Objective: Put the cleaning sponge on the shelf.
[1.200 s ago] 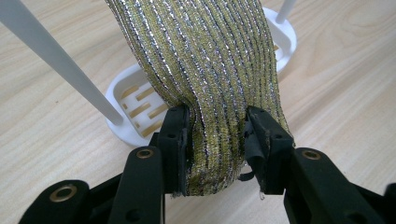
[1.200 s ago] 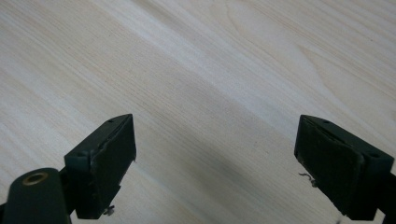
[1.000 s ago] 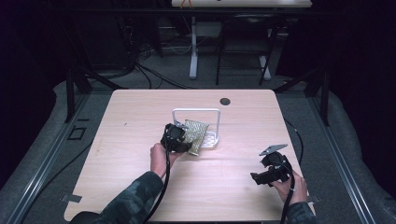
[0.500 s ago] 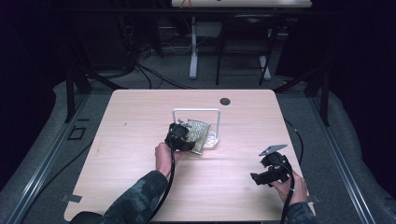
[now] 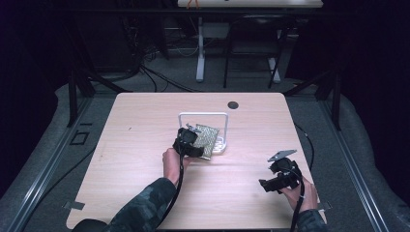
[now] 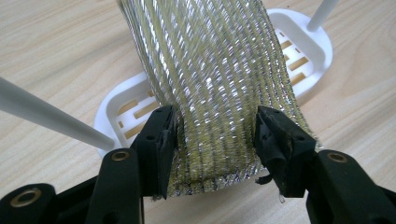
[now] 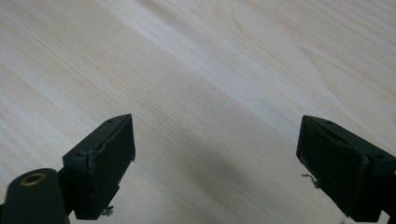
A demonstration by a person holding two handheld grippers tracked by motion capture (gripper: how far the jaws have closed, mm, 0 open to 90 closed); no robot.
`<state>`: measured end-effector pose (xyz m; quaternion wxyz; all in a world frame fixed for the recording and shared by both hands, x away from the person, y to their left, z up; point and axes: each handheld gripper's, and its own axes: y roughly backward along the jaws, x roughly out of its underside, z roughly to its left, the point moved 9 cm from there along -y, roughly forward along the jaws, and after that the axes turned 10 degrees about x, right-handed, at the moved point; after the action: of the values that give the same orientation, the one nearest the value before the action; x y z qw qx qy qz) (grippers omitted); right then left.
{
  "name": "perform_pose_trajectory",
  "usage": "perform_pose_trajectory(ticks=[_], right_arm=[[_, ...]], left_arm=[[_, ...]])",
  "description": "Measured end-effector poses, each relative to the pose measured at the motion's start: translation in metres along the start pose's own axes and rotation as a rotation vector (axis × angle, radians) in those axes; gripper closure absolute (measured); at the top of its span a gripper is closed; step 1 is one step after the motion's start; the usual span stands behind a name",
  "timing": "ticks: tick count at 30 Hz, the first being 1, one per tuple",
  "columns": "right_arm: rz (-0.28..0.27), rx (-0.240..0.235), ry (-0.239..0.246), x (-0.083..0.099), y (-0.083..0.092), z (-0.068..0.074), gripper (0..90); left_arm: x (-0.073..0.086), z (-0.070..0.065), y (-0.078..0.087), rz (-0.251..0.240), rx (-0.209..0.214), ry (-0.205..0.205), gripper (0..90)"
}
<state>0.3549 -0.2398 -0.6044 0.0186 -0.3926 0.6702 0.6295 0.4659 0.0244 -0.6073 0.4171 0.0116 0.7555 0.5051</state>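
- The metallic scrubbing cloth (image 6: 219, 79) is draping over the white rack (image 5: 223, 143), which I am taking as my landmark: its far part is lying across the rack's slotted tray, and its near end is hanging off the tray's edge toward me and reaching down to the table (image 5: 140, 125).
- Its long axis is running straight away from my left gripper (image 6: 212, 140), from the jaws up and over the tray, so I am reading any pull as going along that axis, back toward me.
- My left gripper is clamping the cloth's near end, one jaw pressing in on each side edge and the weave bunching between them.
- In the high view, the left gripper (image 5: 189, 141) is sitting just beside the rack, on its near-left side, clearly the nearer of my two.
- My right gripper (image 5: 280, 178) is hanging well apart from the rack, off to its near right, jaws spread wide over bare wood and gripping nothing.
- The rack's white rods (image 6: 51, 116) are rising on either side of the cloth, so I am judging snagging to be the risk.
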Motion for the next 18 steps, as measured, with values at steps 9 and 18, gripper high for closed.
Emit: perform_pose_trajectory(ticks=[9,18], right_arm=[[-0.009,-0.001,-0.010,0.000,0.000,-0.001,10.9],[-0.002,-0.007,-0.013,0.000,-0.001,0.000,10.9]], left_arm=[[-0.003,-0.004,0.008,-0.002,0.019,-0.005,31.7],[-0.002,-0.012,0.021,0.002,0.074,-0.044,24.7]])
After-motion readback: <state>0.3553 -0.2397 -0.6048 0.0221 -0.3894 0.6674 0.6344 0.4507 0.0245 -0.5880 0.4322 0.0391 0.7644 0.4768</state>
